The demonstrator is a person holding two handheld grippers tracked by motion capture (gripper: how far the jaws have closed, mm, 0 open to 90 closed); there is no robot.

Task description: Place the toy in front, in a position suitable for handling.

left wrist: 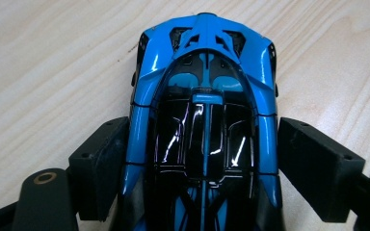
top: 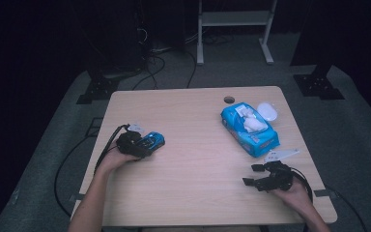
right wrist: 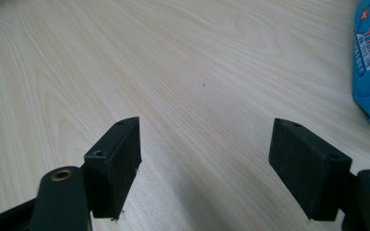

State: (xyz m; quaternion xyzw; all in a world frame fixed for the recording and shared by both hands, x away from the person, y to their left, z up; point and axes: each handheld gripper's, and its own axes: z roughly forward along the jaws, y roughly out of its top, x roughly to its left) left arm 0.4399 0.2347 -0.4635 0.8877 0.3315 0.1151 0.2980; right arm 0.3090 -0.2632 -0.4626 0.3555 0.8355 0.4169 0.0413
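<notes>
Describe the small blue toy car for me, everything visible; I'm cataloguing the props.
The small blue toy car is a glossy, plastic-looking sports model with a black glazed cabin and black vents. It sits upright on the light wooden table, near its left edge. The left gripper straddles it: one black pad touches one flank, the other stands just clear.
</notes>
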